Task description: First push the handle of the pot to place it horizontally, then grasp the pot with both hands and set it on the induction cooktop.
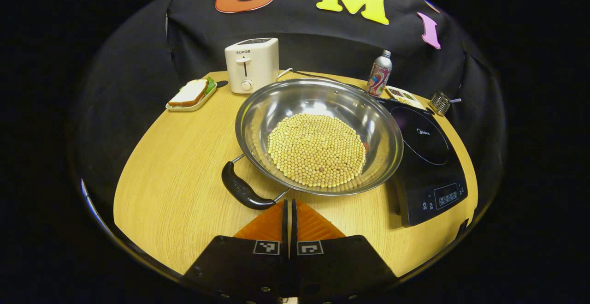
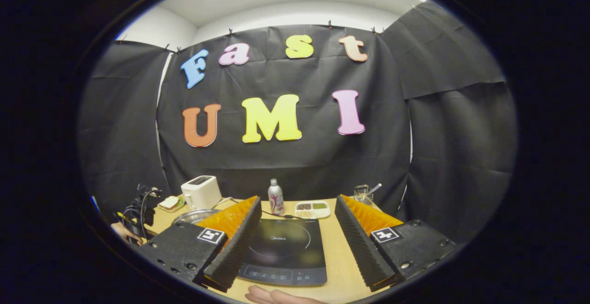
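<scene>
A wide steel pot (image 1: 258, 110) full of pale beans (image 1: 317, 149) stands on the round wooden table (image 1: 175, 179). Its black handle (image 1: 242, 188) points toward me, down and left. My left gripper (image 1: 289, 205) is shut with nothing in it, its tips just right of the handle's near end. The black induction cooktop (image 1: 426, 156) lies right of the pot, partly under its rim. In the right gripper view my right gripper (image 2: 297, 223) stands open above the cooktop (image 2: 283, 244); the pot's rim (image 2: 193, 215) peeks out behind the left finger.
A white toaster (image 1: 252, 64), a sandwich on a tray (image 1: 191, 94), a patterned bottle (image 1: 380, 73), a divided snack dish (image 1: 404, 96) and a small glass (image 1: 440, 102) line the table's far side. The other gripper (image 2: 138, 214) shows at the left; fingers of a hand (image 2: 276, 296) rest at the near edge.
</scene>
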Motion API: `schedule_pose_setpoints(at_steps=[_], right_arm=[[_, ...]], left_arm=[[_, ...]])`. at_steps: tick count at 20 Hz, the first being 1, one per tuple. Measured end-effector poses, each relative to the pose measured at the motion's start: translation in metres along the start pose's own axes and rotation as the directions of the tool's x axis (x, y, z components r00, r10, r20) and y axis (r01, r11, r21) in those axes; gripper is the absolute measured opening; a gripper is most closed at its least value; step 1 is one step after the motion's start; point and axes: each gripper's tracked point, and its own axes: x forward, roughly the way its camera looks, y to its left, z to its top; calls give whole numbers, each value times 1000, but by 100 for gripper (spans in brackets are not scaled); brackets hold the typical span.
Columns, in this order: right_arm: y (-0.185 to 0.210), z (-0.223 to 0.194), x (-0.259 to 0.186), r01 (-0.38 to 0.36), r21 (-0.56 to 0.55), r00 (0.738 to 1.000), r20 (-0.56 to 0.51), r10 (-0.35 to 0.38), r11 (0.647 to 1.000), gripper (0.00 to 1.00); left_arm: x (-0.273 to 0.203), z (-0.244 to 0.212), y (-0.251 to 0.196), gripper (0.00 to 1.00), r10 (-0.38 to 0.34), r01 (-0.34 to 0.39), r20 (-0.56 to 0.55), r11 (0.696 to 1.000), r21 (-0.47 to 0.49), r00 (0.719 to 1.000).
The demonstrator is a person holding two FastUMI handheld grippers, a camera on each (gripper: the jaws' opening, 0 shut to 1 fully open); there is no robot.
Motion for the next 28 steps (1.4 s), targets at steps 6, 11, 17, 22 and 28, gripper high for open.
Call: schedule_pose_setpoints(at_steps=[6, 11, 17, 22, 28], right_arm=[[-1, -2, 17, -8, -4, 1000, -14, 8, 1000, 100], [0, -8, 29, -9, 3, 1000, -30, 9, 1000, 96], [1, -16, 45, -12, 6, 999, -46, 12, 1000, 96], [4, -23, 54, -17, 15, 998, -58, 18, 1000, 100], [13, -32, 58, -18, -7, 997, -82, 17, 1000, 96]], left_arm=[[10, 8, 14, 0, 17, -17, -13, 999, -37, 1000], [25, 17, 35, 0, 40, -41, -25, 998, -39, 999], [43, 30, 67, 0, 89, -91, -45, 995, -50, 995], [59, 48, 85, 10, 79, -83, -42, 993, -86, 996], [72, 65, 100, 0, 84, -86, -22, 993, -82, 996]])
